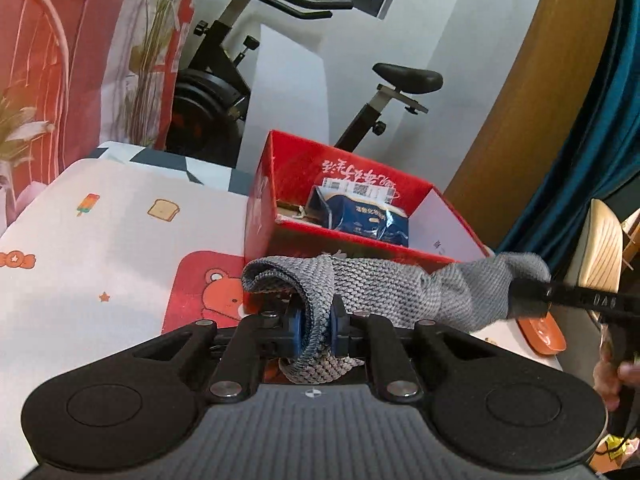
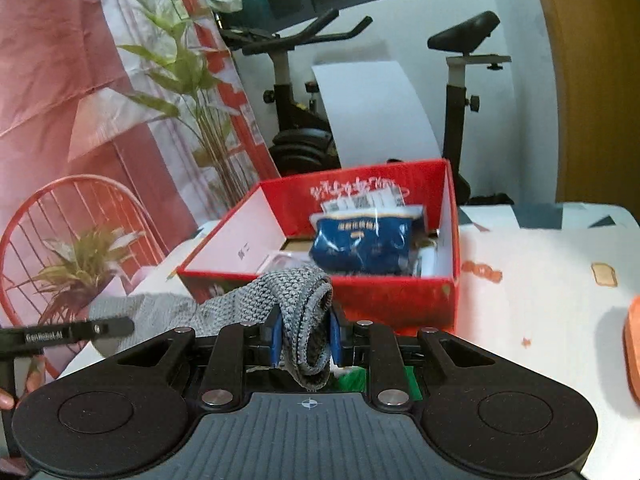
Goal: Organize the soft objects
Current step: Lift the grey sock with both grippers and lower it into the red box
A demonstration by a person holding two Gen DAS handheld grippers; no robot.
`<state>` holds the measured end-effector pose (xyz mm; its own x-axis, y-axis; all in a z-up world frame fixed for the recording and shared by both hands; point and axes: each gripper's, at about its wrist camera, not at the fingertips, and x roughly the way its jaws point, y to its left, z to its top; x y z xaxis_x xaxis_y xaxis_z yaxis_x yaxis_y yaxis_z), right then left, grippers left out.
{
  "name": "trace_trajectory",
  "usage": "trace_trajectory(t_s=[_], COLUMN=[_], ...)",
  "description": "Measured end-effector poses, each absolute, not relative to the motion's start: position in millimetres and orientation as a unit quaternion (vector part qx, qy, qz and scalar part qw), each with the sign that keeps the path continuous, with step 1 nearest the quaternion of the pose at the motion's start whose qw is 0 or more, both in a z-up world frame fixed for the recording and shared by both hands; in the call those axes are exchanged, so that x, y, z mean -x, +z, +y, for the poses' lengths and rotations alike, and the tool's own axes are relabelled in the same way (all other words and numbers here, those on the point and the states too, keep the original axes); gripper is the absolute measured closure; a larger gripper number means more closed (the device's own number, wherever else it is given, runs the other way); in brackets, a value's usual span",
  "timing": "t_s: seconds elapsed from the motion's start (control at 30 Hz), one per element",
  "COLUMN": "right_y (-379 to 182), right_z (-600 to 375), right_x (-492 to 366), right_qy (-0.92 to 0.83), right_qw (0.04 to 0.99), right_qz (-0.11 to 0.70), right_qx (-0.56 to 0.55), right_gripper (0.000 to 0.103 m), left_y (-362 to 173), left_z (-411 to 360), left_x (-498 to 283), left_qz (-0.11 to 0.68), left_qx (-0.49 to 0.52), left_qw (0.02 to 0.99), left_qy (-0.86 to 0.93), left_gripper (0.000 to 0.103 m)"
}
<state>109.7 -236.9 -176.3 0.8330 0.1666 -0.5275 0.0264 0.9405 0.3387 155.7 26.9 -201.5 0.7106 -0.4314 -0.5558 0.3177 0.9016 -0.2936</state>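
We pinch each end of the grey knitted cloth (image 1: 384, 292) in our left tongs (image 1: 316, 330) and right tongs (image 2: 306, 340), stretching it flat before the open red cardboard box (image 1: 360, 244) for tidy stowing.

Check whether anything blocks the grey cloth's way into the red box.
Only the box's near wall. Both grippers hold the grey cloth just before it; the blue pack fills part of the inside.

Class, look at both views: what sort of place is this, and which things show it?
Probably a room in a home: an exercise bike by the wall, a cartoon-print tablecloth, and a potted plant beside a red wire chair.
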Motion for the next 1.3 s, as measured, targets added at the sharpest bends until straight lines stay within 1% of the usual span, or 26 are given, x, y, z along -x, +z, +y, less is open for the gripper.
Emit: trace_trajectory(t_s=[0.07,0.13,0.37,0.5,0.57,0.6,0.63,0.8,1.03,1.17,1.3], right_y=[-174,-173,-183,-188,-190,-190,-190,-180,-151,-131,-122], right_z=[-238,-236,-226,-221,-219,-218,-217,-214,-221,-234,-249], right_x=[-113,-116,-117,-117,-116,-117,-117,-120,-132,-149,-177], right_qy=[0.042,0.045,0.050,0.054,0.057,0.058,0.060,0.071,0.071,0.053,0.041], right_qw=[0.943,0.944,0.940,0.938,0.937,0.937,0.937,0.942,0.955,0.965,0.964], right_qz=[0.282,0.281,0.296,0.301,0.303,0.303,0.302,0.285,0.247,0.229,0.251], right_qx=[-0.171,-0.169,-0.163,-0.163,-0.163,-0.164,-0.164,-0.163,-0.145,-0.116,-0.079], right_gripper=[0.082,0.082,0.083,0.083,0.083,0.083,0.083,0.083,0.083,0.083,0.083], left_y=[-206,-213,-226,-227,-226,-224,-221,-196,-152,-134,-130], left_z=[28,32,43,46,49,51,51,53,38,17,-16], left_x=[-155,-154,-158,-161,-160,-159,-158,-156,-171,-197,-235], left_qz=[0.330,0.338,0.355,0.355,0.347,0.340,0.333,0.290,0.240,0.242,0.284], left_qx=[0.086,0.088,0.107,0.116,0.121,0.122,0.123,0.114,0.087,0.063,0.013], left_qw=[0.919,0.917,0.908,0.909,0.913,0.916,0.919,0.936,0.947,0.943,0.927], left_qy=[-0.196,-0.190,-0.193,-0.186,-0.180,-0.173,-0.170,-0.166,-0.193,-0.220,-0.247], left_gripper=[0.084,0.078,0.078,0.076,0.076,0.085,0.090,0.091,0.091,0.091,0.091])
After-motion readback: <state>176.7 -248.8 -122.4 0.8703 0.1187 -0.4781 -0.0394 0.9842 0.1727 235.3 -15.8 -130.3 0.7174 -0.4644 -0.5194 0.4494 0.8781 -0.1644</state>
